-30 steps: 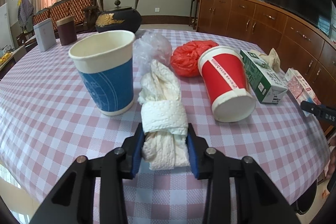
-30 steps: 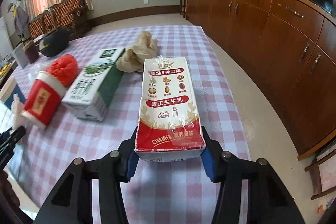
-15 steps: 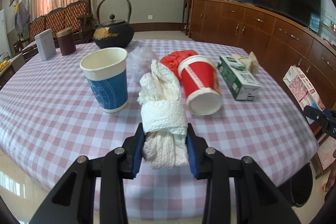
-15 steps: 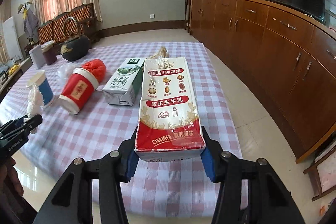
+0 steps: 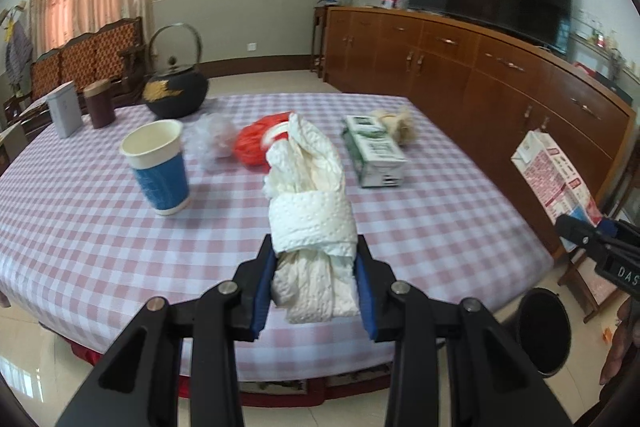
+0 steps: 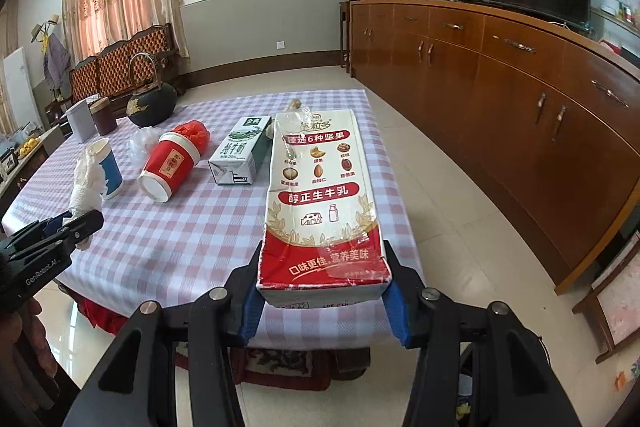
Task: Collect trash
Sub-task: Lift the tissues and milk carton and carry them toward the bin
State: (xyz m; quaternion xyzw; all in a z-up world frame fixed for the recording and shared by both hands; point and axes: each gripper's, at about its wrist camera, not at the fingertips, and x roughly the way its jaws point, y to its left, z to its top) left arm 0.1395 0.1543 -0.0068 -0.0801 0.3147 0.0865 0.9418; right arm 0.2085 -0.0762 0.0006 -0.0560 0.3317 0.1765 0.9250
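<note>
My left gripper [image 5: 316, 283] is shut on a wad of white paper towel [image 5: 310, 211], held in the air off the near edge of the checked table [image 5: 80, 227]. My right gripper [image 6: 324, 299] is shut on a red and white milk carton [image 6: 324, 203], held above the table's right edge; it also shows in the left wrist view [image 5: 554, 179]. On the table lie a blue paper cup [image 5: 158, 167], a tipped red cup [image 6: 170, 165], a red plastic bag [image 5: 254, 143], a clear bag [image 5: 210, 139], a green milk carton [image 5: 374, 151] and a crumpled brown paper [image 5: 396, 123].
A black bin [image 5: 542, 331] stands on the floor right of the table. A black kettle [image 5: 176, 93], a brown canister [image 5: 99, 105] and a grey box [image 5: 64, 109] stand at the table's far left. A long wooden sideboard [image 6: 520, 99] with a TV runs along the right.
Both grippers have pulled back and up from the table with their loads. The table objects look farther away and the floor and bin have come into view.
</note>
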